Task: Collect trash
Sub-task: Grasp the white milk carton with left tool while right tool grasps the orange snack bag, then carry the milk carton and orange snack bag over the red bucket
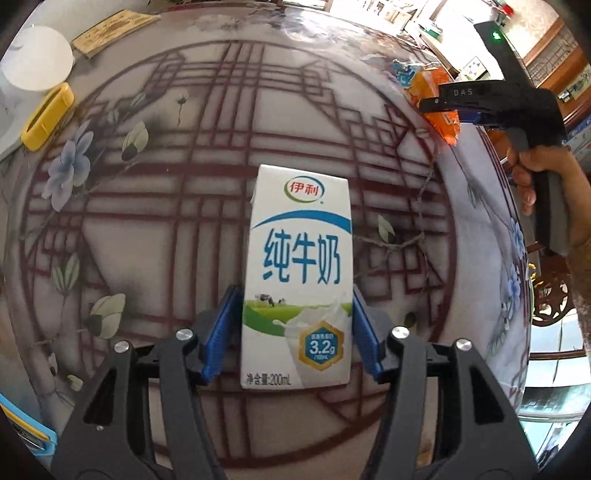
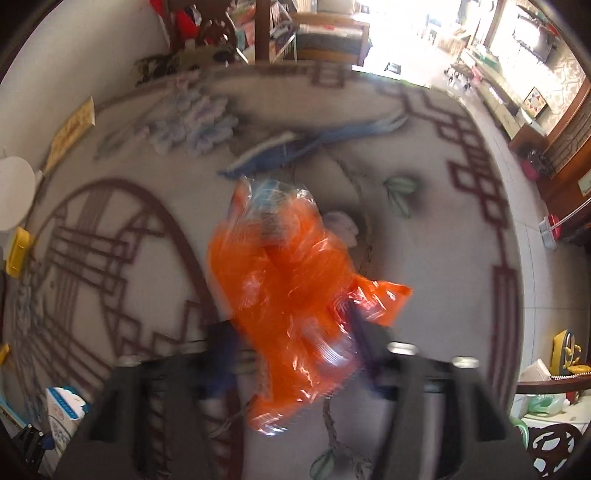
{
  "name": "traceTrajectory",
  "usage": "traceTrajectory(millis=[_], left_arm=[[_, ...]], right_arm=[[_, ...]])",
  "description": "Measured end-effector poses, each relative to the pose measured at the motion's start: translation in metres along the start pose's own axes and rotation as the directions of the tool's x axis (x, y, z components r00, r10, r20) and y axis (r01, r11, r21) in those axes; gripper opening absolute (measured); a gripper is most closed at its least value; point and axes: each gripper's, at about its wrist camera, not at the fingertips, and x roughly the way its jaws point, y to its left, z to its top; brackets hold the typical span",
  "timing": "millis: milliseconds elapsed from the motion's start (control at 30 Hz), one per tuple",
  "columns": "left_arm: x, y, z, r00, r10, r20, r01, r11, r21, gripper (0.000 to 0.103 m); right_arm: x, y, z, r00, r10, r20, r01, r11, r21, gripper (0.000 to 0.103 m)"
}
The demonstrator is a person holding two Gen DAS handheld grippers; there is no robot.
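My left gripper has its jaws clamped on the lower sides of a white Yili pure-milk carton, the blue pads pressing each narrow side. The carton points away from me, printed face toward the camera; whether it rests on the bench or is raised off it I cannot tell.

My right gripper has its jaws closed on a crumpled orange plastic wrapper, which bunches out ahead of the fingers above the bench. This view is blurred, so the exact pinch point is unclear. In the left view the same wrapper shows at the far right, held in the right gripper.

To do this step well, I judge I should keep steady pressure on the carton without crushing it, and hold the wrapper firmly, since thin film could slip. No bin shows in either view, so I would need to find one.

Around me on the patterned bench: a yellow holder and a white round disc at the far left, a gold-edged plaque beyond. Nothing stands close to either load.
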Motion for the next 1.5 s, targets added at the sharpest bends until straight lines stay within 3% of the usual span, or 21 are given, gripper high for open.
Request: traceTrajectory(millis=[67, 233, 300, 567, 767, 1233, 1500], left_arm=[[-0.001, 0.001, 0.002, 1.000, 0.000, 0.007, 0.000, 1.000, -0.013, 0.061], [0.000, -0.001, 0.007, 1.000, 0.004, 0.024, -0.004, 1.000, -0.006, 0.061], [-0.002, -0.002, 0.009, 0.999, 0.006, 0.033, -0.007, 1.000, 0.003, 0.054], [-0.022, -0.006, 0.005, 0.997, -0.007, 0.073, 0.007, 1.000, 0.007, 0.053], [-0.043, -0.019, -0.007, 0.994, -0.030, 0.105, 0.026, 0.999, 0.034, 0.053], [-0.063, -0.037, -0.038, 0.992, -0.064, 0.109, 0.053, 0.993, 0.102, 0.053], [-0.047, -0.046, -0.047, 0.996, -0.048, 0.070, 0.037, 0.989, 0.146, 0.053]], right_arm=[[-0.006, -0.003, -0.004, 1.000, 0.019, 0.011, -0.019, 1.000, 0.005, 0.038], [-0.040, -0.004, -0.029, 0.994, 0.105, 0.026, -0.106, 0.994, 0.028, 0.037], [-0.058, 0.001, -0.045, 0.992, 0.124, 0.036, -0.124, 0.992, 0.018, 0.037], [-0.124, 0.023, -0.125, 0.983, 0.175, 0.058, -0.178, 0.983, 0.053, 0.037], [-0.147, 0.034, -0.173, 0.975, 0.219, 0.040, -0.222, 0.968, 0.119, 0.037], [-0.176, 0.046, -0.228, 0.973, 0.224, 0.048, -0.229, 0.956, 0.184, 0.037], [-0.155, 0.048, -0.260, 0.979, 0.199, -0.052, -0.183, 0.958, 0.221, 0.038]])
